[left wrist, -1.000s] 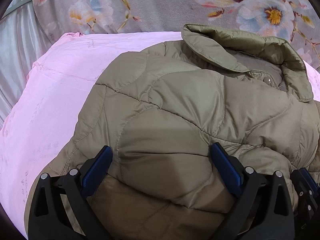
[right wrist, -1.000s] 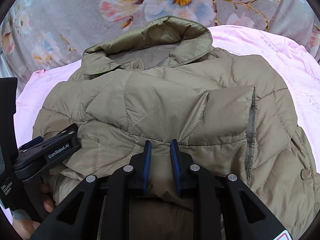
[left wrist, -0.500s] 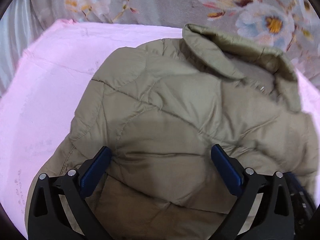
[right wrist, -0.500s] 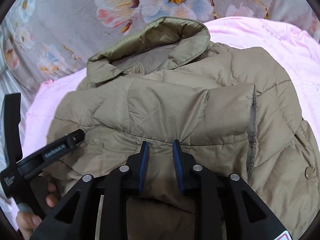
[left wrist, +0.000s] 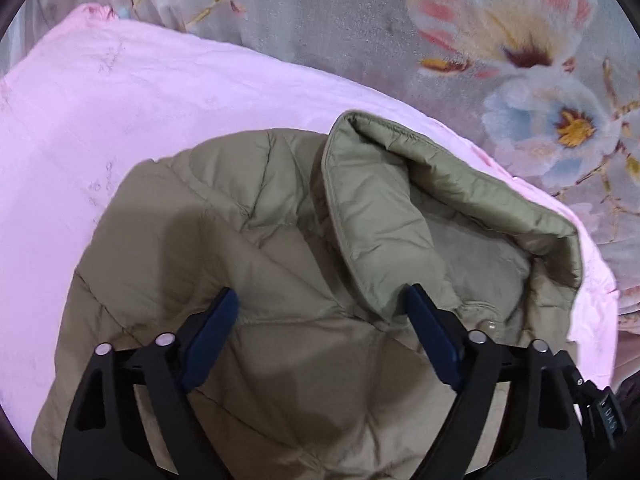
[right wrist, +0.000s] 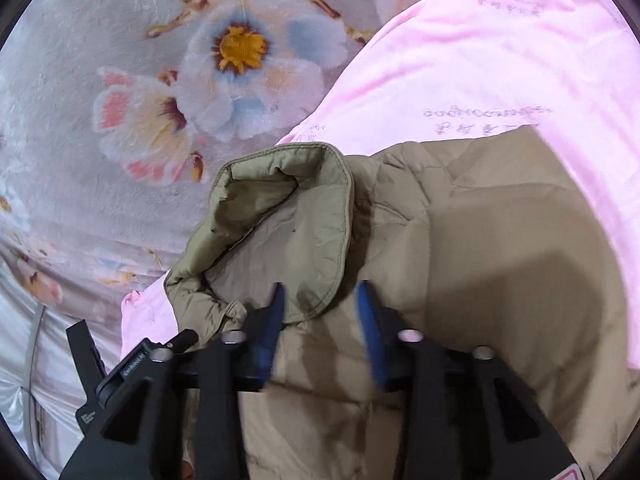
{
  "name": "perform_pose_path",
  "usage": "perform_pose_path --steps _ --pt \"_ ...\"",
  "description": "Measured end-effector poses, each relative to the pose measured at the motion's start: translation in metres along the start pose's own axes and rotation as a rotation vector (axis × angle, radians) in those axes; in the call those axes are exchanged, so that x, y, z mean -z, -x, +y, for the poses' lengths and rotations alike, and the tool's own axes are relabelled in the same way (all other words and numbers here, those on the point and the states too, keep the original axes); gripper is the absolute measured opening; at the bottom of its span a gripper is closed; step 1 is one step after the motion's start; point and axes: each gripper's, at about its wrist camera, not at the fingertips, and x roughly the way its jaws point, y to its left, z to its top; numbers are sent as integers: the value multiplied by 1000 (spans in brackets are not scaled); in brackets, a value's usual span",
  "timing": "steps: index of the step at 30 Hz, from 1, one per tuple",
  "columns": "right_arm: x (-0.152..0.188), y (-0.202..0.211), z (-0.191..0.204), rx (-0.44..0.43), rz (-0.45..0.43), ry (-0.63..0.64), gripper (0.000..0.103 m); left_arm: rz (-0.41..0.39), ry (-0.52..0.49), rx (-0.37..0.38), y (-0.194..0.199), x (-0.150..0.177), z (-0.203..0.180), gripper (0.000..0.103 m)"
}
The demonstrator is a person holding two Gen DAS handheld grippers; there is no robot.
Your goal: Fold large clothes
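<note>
Up close, the left gripper (left wrist: 320,328) hangs over a quilted olive jacket (left wrist: 248,264), its blue jaws spread and closing, pads clear of the cloth with only a broad padded panel beneath them. The right gripper (right wrist: 322,320) is poised beside it over the same garment; the log suggests a narrow gap, but its wrist view shows the blurred blue pads plainly apart, closing, with the rounded tip of the collar (right wrist: 288,216) lying under the gap and nothing visibly pinched. The left tool's black body shows at the lower left of that view.

Beyond the jaws, the jacket lies bunched on a pink sheet (left wrist: 120,100), collar standing up and curled toward the far edge. Farther off, a grey floral blanket (right wrist: 140,80) fills the background.

Judged from its puffed quilting and soft creases, the jacket should be light and limp, springy enough to push back out of a fold, and its smooth shell looks liable to slide between pads. A pinch on puffed filling would likely slip; stitched edges such as the collar rim, a shoulder seam or the front placket near the snap (left wrist: 489,325) seem the firmer places to take hold.
</note>
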Motion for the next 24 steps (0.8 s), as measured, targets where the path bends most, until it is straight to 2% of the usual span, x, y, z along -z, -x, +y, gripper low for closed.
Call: perform_pose_path --steps 2,5,11,14,15,16,19,21,22,24 --pt "1 -10 9 69 10 89 7 -19 -74 -76 -7 4 -7 68" --pt "12 -21 10 150 2 177 2 -52 -185 -171 -17 17 -18 66" --pt "20 -34 7 191 -6 218 0 -90 -224 -235 -26 24 -21 67" --pt "22 -25 2 176 -4 203 3 -97 -205 -198 -16 22 -14 67" --pt "23 -15 1 169 -20 196 9 -100 -196 -179 -10 21 -10 67" --pt "23 -5 3 159 -45 196 13 -110 -182 -156 1 18 -4 67" --pt "10 24 17 145 -161 224 13 -164 -150 -123 28 -4 5 68" --pt "-9 34 27 129 -227 229 13 -214 -111 -110 44 -23 4 74" --pt "-18 34 31 127 -248 234 13 -243 -78 -98 50 -36 3 80" --pt "-37 26 36 115 -265 250 13 -272 -28 -81 53 -55 1 83"
